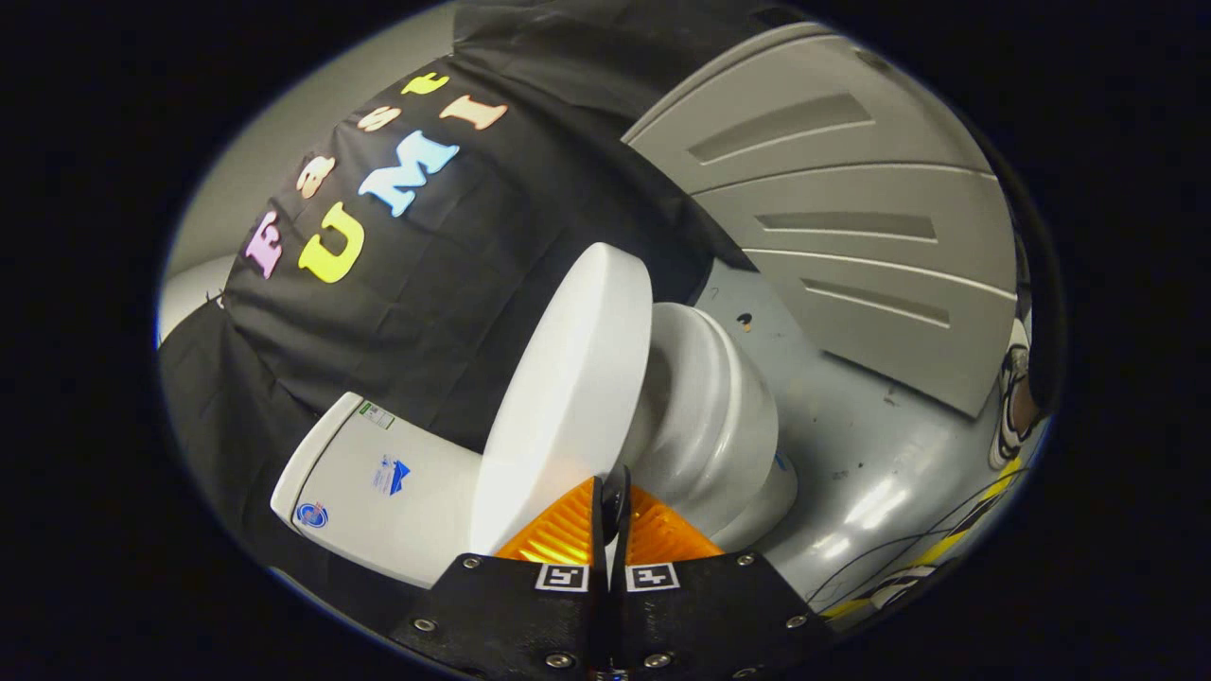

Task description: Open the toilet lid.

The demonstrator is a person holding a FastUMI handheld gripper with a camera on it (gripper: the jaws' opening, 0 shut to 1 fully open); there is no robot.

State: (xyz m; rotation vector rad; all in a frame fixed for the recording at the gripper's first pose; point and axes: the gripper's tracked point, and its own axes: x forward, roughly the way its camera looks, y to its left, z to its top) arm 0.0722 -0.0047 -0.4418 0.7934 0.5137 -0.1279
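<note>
gripper fingers pinched nearly together on the thin edge of the toilet lid, ridged pads on either side. smooth, glossy, rounded lid raised off the curved ceramic bowl. boxy white cistern beside it. beyond, scuffed grey floor and ribbed grey panels.

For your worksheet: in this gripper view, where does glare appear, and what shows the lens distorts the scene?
In the gripper view, bright glare patches sit on the grey floor right of the toilet bowl; the grey wall panels bow in curves, a fisheye effect; the raised lid is evenly lit and sharp, its edge pinched between the shut fingers.
</note>
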